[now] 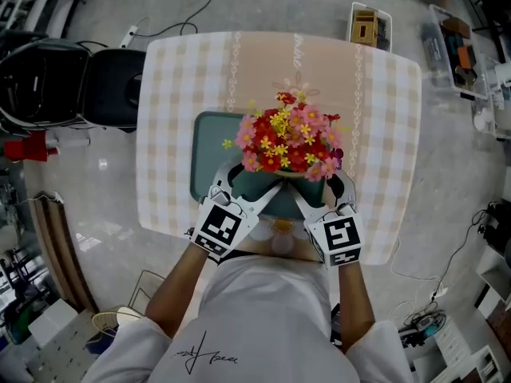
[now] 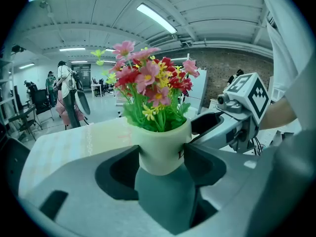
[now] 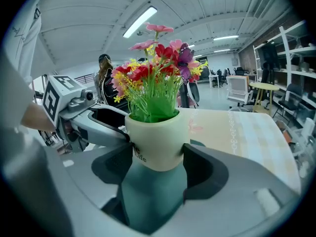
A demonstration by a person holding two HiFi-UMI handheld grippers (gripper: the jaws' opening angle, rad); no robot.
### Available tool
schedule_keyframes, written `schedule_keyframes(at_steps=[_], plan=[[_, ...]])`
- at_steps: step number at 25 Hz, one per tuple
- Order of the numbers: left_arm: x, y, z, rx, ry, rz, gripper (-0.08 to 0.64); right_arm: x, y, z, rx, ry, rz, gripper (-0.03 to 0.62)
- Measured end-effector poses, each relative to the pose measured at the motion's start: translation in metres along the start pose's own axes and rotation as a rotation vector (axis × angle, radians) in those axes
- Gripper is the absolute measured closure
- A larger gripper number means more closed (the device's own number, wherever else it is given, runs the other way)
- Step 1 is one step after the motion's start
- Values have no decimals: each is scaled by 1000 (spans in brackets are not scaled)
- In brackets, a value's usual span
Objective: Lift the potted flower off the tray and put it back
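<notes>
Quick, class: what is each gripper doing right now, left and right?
Left gripper: shut on the flower pot.
Right gripper: shut on the same flower pot.

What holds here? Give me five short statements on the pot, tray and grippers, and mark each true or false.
1. The left gripper and the right gripper both have their jaws pressed on the pot. True.
2. The pot is black. False: it is cream white.
3. The tray lies on a checked table. True.
4. The flowers are all blue. False: they are red, pink and yellow.
5. The pot is held out past the table's edge. False: it is over the tray.
</notes>
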State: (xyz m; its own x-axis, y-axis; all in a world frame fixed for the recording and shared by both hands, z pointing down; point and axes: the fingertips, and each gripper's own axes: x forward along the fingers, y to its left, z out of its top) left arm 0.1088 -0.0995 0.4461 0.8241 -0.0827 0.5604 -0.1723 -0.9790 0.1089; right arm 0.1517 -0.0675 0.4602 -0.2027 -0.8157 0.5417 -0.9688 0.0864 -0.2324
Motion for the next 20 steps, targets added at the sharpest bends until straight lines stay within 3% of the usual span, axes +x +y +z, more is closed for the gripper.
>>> schedule_keyframes(at_steps=[20], plan=[[35,8,-9,-11,55,12,278,19,-29,-15,48,18,29,267]])
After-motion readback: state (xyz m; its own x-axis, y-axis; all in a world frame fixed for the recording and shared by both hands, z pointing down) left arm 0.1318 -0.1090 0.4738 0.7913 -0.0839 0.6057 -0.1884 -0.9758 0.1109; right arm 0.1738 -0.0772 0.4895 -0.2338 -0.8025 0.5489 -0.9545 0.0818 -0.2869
